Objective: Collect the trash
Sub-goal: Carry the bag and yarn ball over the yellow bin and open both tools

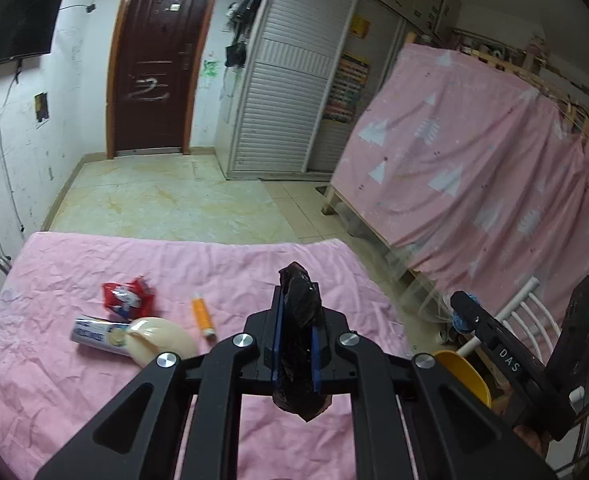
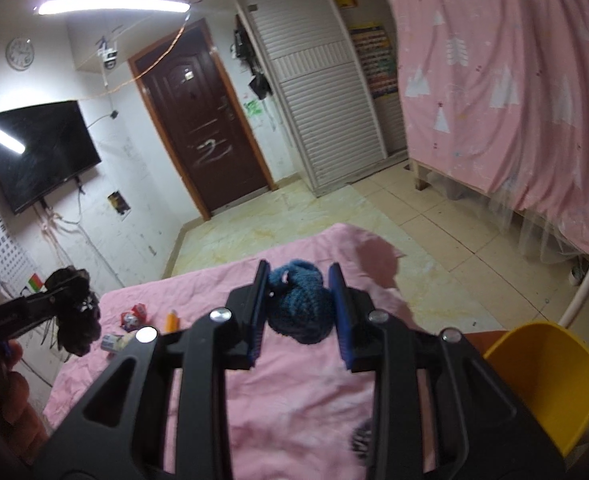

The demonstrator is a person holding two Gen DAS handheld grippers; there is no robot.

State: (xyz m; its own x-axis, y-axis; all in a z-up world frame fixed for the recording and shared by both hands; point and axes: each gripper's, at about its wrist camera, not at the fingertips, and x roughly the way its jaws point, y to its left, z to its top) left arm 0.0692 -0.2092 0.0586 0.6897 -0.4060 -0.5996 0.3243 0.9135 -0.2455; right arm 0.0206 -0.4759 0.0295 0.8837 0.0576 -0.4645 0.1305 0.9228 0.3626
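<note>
My left gripper (image 1: 298,292) is shut on a crumpled black plastic bag (image 1: 300,320), held above the pink-covered table (image 1: 54,380). In the right wrist view that same bag (image 2: 76,324) hangs at the far left. My right gripper (image 2: 298,270) is shut on a dark blue knitted ball (image 2: 300,308); the left wrist view shows the ball (image 1: 460,320) at the right. On the cloth lie a red wrapper (image 1: 128,300), an orange tube (image 1: 202,316), a white tube (image 1: 94,334) and a cream rounded object (image 1: 162,340). A yellow bin (image 2: 550,380) stands beyond the table's right edge.
A pink sheet drapes a wooden bed frame (image 1: 474,152) on the right. Between the table and a dark door (image 1: 154,64) lies tiled floor (image 1: 166,200), with a louvred wardrobe (image 1: 290,80) beside the door. A TV (image 2: 38,152) hangs on the left wall. A white chair back (image 1: 522,312) is near the bin.
</note>
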